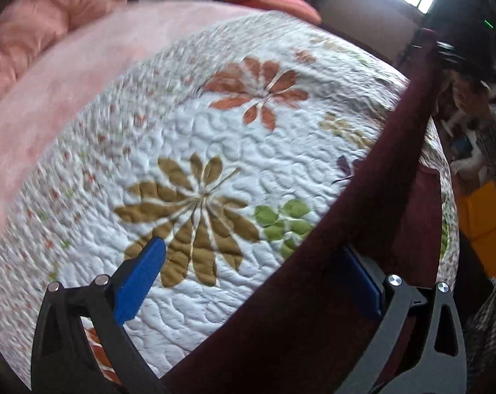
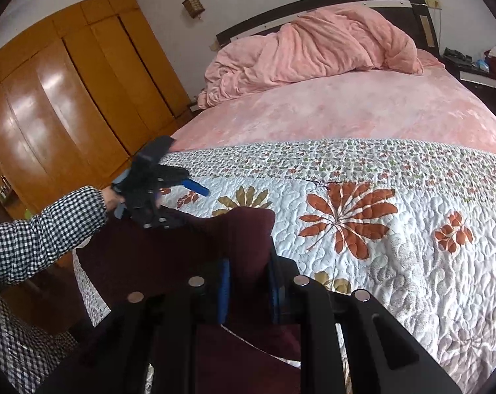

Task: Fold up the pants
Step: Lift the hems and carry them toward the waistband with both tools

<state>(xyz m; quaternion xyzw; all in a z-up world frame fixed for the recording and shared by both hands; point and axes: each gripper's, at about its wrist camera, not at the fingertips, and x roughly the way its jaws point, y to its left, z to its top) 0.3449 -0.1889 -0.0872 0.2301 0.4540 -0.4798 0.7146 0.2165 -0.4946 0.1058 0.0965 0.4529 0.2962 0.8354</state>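
The left claw [image 1: 248, 279] stood wide open, angled steeply down, carried by a hand [image 2: 111, 198] in a checked sleeve [image 2: 44, 229]. The right claw [image 2: 249, 290] was clamped narrow, pointing downward.

Matt, soft maroon cloth of the pants [image 2: 169, 249]. Quilted, puckered cotton of the floral bedspread [image 2: 395, 262]. Plush pink fleece on the duvet [image 2: 313, 49]. Glossy varnished wood on the wardrobe [image 2: 51, 98]. Matt black plastic with shiny metal bolts on the right gripper [image 2: 248, 295].
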